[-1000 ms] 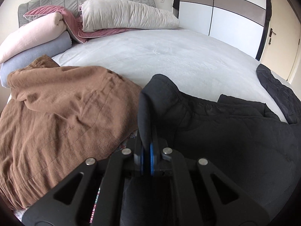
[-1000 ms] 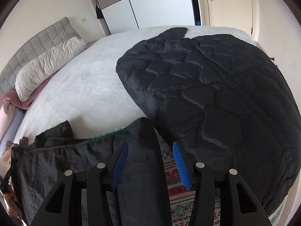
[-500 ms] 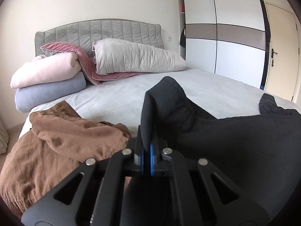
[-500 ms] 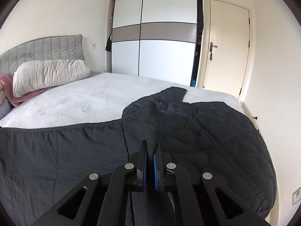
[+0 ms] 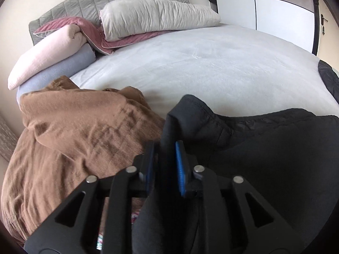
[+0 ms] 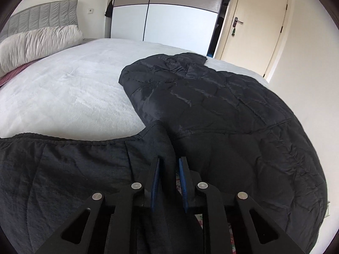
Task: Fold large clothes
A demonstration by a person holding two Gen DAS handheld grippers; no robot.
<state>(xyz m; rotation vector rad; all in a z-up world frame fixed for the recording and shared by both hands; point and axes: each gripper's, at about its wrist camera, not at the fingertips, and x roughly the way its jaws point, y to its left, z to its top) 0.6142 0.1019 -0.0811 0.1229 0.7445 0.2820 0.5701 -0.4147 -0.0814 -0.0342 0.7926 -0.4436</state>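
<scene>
Letting go comes now: the left gripper (image 5: 164, 165) and right gripper (image 6: 169, 180) have just been opening, cloth loose between. The black garment (image 6: 63, 169) lies near on the bed (image 6: 74, 89). Next, pull back.

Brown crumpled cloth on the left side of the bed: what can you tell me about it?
The brown, coarse-woven crumpled cloth lies unfolded in a loose, wrinkled heap on the near left part of the pale grey bed. It looks soft and thick, with deep creases and a raised fold along its far edge. That edge reaches the rolled lilac blanket; its right side meets the thin black garment.
</scene>
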